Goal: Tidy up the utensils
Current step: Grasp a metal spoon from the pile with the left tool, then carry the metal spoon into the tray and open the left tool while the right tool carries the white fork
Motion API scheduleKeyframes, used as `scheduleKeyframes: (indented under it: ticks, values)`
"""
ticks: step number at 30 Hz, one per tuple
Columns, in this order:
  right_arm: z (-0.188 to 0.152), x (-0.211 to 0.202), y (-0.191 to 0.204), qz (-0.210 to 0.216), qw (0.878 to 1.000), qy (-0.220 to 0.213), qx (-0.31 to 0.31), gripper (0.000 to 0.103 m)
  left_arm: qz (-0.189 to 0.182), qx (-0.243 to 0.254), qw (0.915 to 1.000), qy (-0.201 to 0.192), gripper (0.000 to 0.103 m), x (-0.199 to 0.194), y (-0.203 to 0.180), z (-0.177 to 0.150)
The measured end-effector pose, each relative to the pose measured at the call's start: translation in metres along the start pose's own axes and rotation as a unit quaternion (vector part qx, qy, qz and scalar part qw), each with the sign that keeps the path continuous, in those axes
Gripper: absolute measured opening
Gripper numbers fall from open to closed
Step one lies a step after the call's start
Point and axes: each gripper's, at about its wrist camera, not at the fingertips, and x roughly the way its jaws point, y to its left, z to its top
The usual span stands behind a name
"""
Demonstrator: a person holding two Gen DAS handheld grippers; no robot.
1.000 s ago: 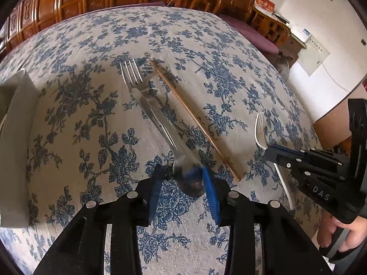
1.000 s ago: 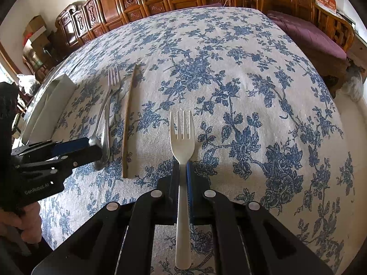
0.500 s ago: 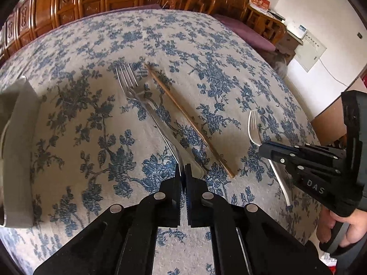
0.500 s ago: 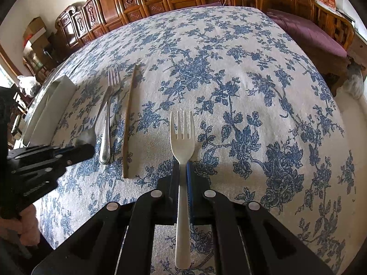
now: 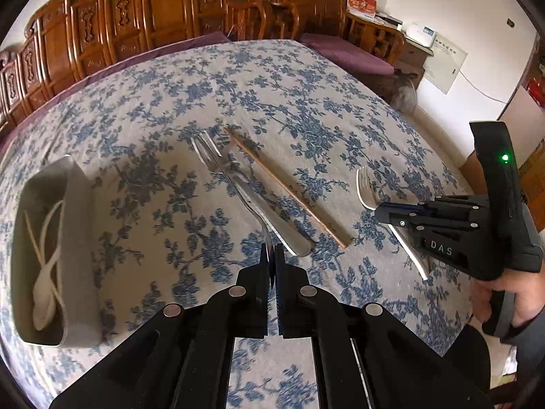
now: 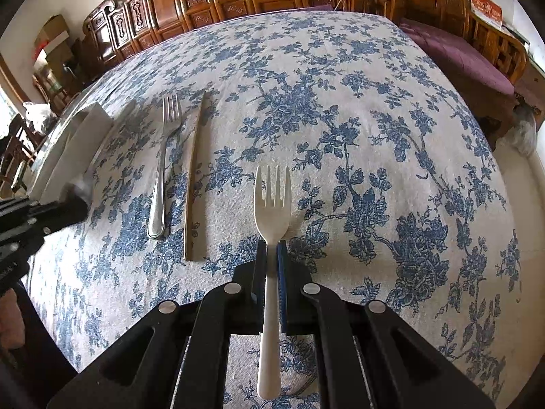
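My left gripper (image 5: 271, 250) is shut on a thin metal fork (image 5: 231, 180) and holds it lifted above the floral tablecloth. A second metal fork (image 5: 272, 221) still lies on the cloth under it, also seen in the right wrist view (image 6: 160, 170). A wooden chopstick (image 5: 286, 187) lies beside it, and shows in the right wrist view (image 6: 192, 177). My right gripper (image 6: 272, 248) is shut on a white plastic fork (image 6: 272, 204), held just above the cloth; it shows in the left wrist view (image 5: 385, 211).
A white rectangular tray (image 5: 78, 238) holding white plastic utensils (image 5: 47, 266) stands at the table's left; its side shows in the right wrist view (image 6: 71, 150). Carved wooden chairs (image 5: 163, 10) ring the far edge. The table edge drops off at the right (image 6: 511, 177).
My left gripper closed on a metal fork's handle, then lifted it and drew back toward the tray side. My right gripper stayed still with the white fork.
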Motion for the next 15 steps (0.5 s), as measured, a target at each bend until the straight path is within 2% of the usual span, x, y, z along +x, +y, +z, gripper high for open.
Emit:
scheduleKeyframes:
  ticks: [6, 15]
  values:
    - [0.004, -0.010, 0.009, 0.001, 1.000, -0.013, -0.013, 0.007, 0.009, 0.000, 0.9999, -0.008, 0.002, -0.018, 0.021, -0.004]
    - [0.013, -0.034, 0.043, 0.019, 0.998, -0.040, -0.046, 0.007, 0.024, -0.021, 0.9993, -0.019, 0.002, -0.046, 0.062, -0.004]
